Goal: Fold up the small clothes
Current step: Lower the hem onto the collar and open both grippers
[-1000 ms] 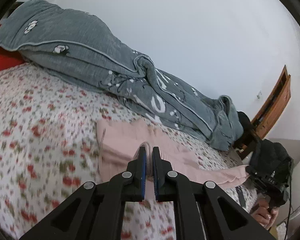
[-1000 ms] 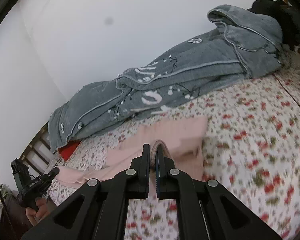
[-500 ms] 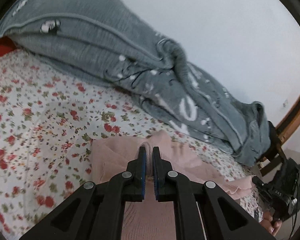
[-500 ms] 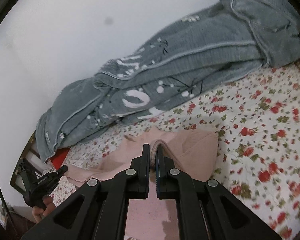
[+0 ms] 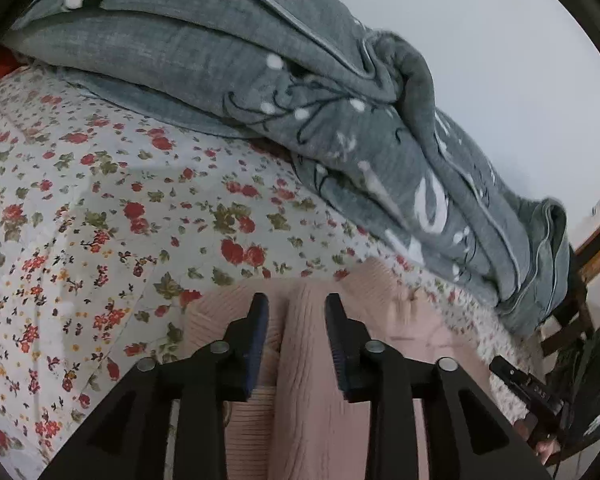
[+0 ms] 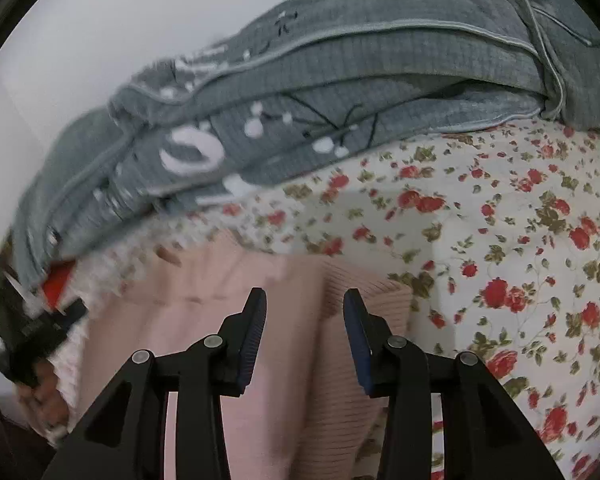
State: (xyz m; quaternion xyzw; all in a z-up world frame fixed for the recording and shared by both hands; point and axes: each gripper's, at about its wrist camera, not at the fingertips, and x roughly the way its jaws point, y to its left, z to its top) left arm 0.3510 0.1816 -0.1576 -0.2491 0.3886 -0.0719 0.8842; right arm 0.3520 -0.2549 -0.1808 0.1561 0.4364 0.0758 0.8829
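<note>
A pink garment (image 5: 320, 380) is spread flat on a bed with a floral sheet (image 5: 80, 220), filling the lower middle of both frames. The left claw (image 5: 297, 312) is held wide open above it, with a raised fold of the cloth seen between its jaws and nothing gripped. The right claw (image 6: 305, 308) is likewise parted wide over the garment's ribbed edge (image 6: 364, 288), holding nothing. A grey blanket (image 5: 260, 80) is heaped across the upper part of each frame, against a white wall (image 5: 500, 60).
</note>
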